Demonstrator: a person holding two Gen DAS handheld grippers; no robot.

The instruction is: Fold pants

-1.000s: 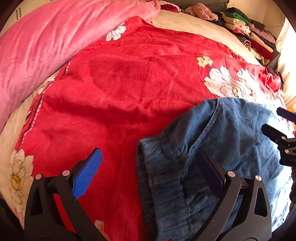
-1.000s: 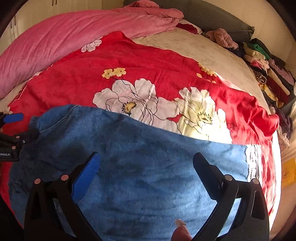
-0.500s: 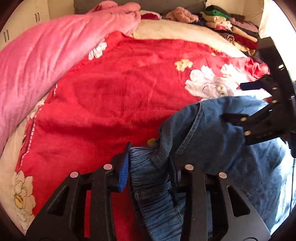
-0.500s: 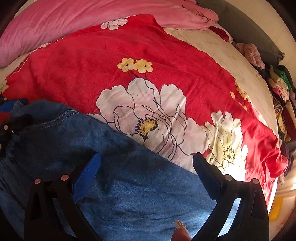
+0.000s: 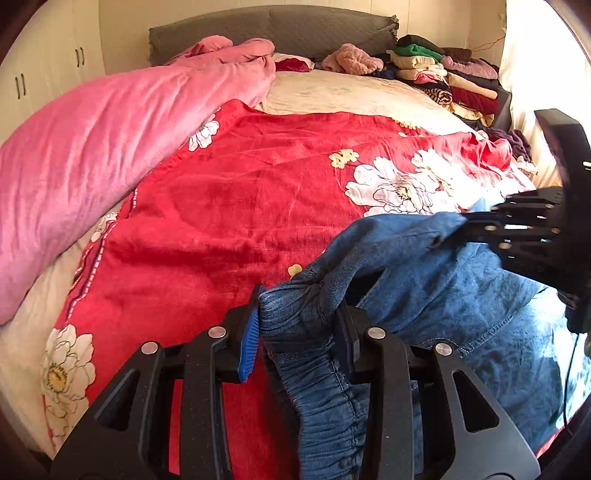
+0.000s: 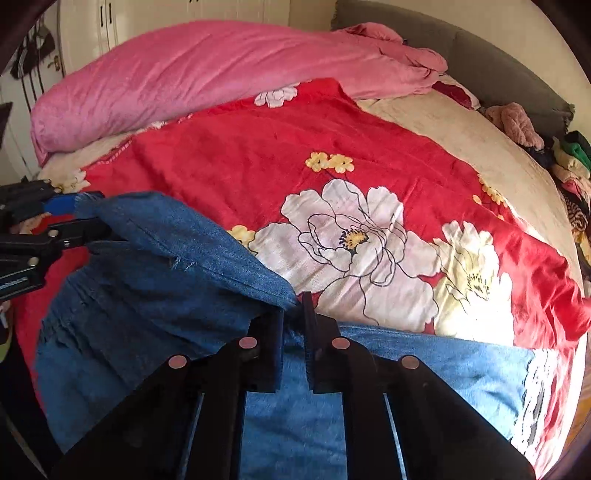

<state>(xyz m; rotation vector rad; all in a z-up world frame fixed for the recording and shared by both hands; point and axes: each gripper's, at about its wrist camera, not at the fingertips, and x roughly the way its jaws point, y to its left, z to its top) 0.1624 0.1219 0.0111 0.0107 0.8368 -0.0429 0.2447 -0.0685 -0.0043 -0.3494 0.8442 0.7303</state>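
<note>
Blue denim pants (image 5: 443,302) lie on the near part of a red flowered blanket (image 5: 240,192) on the bed. My left gripper (image 5: 295,325) is shut on the gathered elastic waistband at the pants' left end. My right gripper (image 6: 293,317) is shut on a fold of the pants (image 6: 166,280) along their far edge and lifts it slightly. The right gripper also shows at the right of the left wrist view (image 5: 532,229). The left gripper shows at the left edge of the right wrist view (image 6: 55,229).
A rolled pink duvet (image 5: 103,147) runs along the bed's left side. Folded clothes are stacked (image 5: 443,77) at the far right by the grey headboard (image 5: 273,29). A bare cream sheet (image 5: 351,96) lies beyond the blanket.
Both grippers were open a second ago. The left closed on the waistband first, then the right closed on the pants' far edge. The gripped denim now stands raised off the blanket.
</note>
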